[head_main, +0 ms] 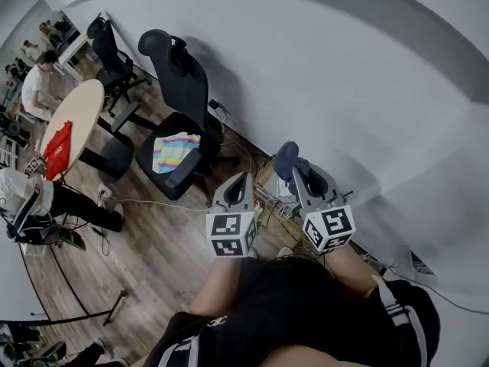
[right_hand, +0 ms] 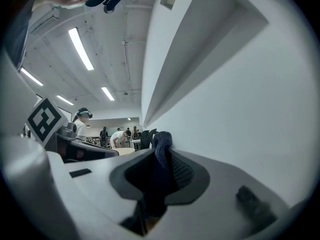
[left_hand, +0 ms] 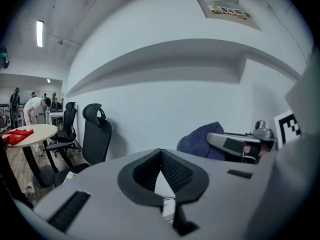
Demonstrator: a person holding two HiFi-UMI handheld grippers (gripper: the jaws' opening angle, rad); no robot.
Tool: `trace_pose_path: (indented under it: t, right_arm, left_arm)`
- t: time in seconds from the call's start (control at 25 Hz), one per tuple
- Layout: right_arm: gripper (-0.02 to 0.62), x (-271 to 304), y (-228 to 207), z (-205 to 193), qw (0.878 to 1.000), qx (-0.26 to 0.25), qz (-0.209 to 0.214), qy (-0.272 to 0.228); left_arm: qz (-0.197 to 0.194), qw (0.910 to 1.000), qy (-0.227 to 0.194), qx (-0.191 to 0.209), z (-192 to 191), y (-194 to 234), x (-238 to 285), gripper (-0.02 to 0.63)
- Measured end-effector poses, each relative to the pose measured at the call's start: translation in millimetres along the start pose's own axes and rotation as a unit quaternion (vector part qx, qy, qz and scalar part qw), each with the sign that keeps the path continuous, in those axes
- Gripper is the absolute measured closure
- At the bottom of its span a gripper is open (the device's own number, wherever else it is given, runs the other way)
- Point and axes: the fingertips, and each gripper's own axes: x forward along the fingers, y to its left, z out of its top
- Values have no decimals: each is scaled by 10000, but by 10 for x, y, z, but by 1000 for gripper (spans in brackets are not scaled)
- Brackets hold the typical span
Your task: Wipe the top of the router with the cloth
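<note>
Cloth (right_hand: 162,143) is pinched tight in your right gripper (right_hand: 163,156), bunched up past the jaw tips. Your left gripper (left_hand: 160,154) beside it is closed on nothing. No view shows the router, so swinging down blind could snag that wad loose.

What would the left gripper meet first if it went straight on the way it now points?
Probably the white wall; nothing shows between the left gripper and it. The chair stands off to the left. Depth is unclear.
</note>
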Motion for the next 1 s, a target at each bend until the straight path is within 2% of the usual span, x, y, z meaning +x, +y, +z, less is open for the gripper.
trace_pose_path:
  t: [0.24,0.56,0.76,1.0]
  right_arm:
    - [526,47,156,608,9994,-39,35,-344]
    - [526,86,114,918,9969,-206,25,-759]
    - [526,132,200,963,9971,-166,53,-747]
    - [526,245,337,928,9973,-156,85,-712]
  left_arm:
    - [145,9986,-467,177,656,118,-286,603]
    - [181,9969,-732,202,816,122,-400,603]
    - [112,9964,-783,291,918,151,-419,603]
    - [52,9968,-736,292,863,303,-395,603]
